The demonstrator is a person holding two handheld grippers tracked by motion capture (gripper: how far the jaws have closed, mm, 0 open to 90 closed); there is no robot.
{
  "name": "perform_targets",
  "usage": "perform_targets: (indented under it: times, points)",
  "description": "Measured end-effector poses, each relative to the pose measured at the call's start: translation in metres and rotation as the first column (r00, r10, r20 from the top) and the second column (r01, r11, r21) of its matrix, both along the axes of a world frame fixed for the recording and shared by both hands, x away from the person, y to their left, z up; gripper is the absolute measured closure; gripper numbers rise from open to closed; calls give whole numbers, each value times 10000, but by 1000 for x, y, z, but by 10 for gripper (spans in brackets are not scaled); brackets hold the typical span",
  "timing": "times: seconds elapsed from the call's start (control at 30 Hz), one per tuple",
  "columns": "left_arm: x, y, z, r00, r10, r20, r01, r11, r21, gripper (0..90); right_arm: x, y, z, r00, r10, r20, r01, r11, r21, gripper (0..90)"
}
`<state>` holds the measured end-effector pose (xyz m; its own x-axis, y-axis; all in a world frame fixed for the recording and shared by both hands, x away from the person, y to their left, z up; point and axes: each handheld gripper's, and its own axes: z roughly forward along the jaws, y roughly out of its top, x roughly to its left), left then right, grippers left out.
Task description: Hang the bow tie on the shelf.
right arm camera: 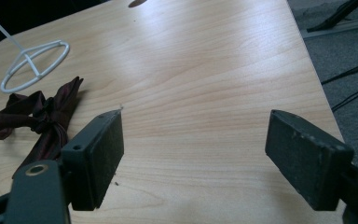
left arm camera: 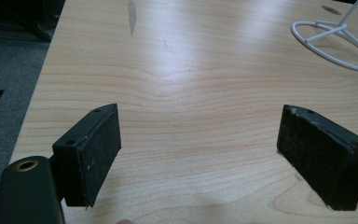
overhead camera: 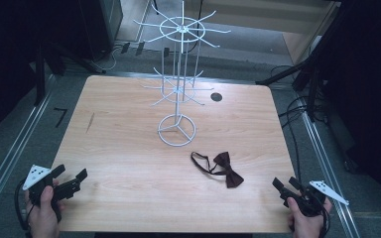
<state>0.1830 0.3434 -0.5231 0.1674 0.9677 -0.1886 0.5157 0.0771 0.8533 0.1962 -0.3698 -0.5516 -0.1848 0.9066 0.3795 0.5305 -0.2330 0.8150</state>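
We held the left hand-held gripper [overhead camera: 72,181] and the right hand-held gripper [overhead camera: 286,187] wide open and empty at the near tabletop [overhead camera: 129,148] corners, leaving clear reach to the bow tie [overhead camera: 226,168] lying flat before the wire rack [overhead camera: 177,130].

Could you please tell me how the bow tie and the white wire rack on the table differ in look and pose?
The bow tie is dark maroon cloth, while the rack is thin white wire. The bow tie lies flat and limp with its strap looped beside it; the rack stands upright on a ring base with spokes fanning out at two levels. The bow tie sits nearer the right gripper; the rack stands farther back, mid-table. Both rest on the wooden table, untouched by either gripper.
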Motion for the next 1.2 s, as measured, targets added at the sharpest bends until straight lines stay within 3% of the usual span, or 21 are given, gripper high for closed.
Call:
perform_targets:
  times: [0.1,0.33,0.43,0.57,0.6,0.67,0.7,0.73,0.87,1.2]
  points:
    - [0,0,0,10000,3,-16,-3,10000,-19,144,1,1,2,9999,-54,-146,53,10000,-40,188]
    - [1,0,0,10000,-27,13,27,10000,-58,144,6,7,14,9978,-263,-612,222,9975,-667,190]
    - [0,1,0,10000,-14,50,15,9999,-139,144,14,15,22,9959,-9,-907,-96,9933,-1151,185]
    - [-1,1,0,10000,13,53,-13,9999,-123,144,19,26,30,9923,484,-1138,-638,9887,-1356,167]
    - [-1,1,0,10000,27,58,-26,9999,-115,144,23,35,34,9844,943,-1488,-1175,9808,-1557,157]
    - [-1,1,0,10000,30,53,-29,9999,-130,144,27,41,35,9760,1280,-1764,-1600,9703,-1815,148]
    - [0,1,0,10000,35,50,-35,9999,-130,144,27,41,35,9760,1280,-1764,-1600,9703,-1815,148]
    - [0,1,0,10000,51,52,-50,9999,-131,144,33,48,37,9679,1483,-2028,-1907,9592,-2087,140]
    - [0,1,0,10000,67,56,-66,9999,-139,144,40,54,41,9609,1663,-2216,-2136,9540,-2104,135]
    - [0,2,0,9999,65,82,-63,9998,-197,144,63,82,55,9240,2112,-3188,-2985,9194,-2560,91]
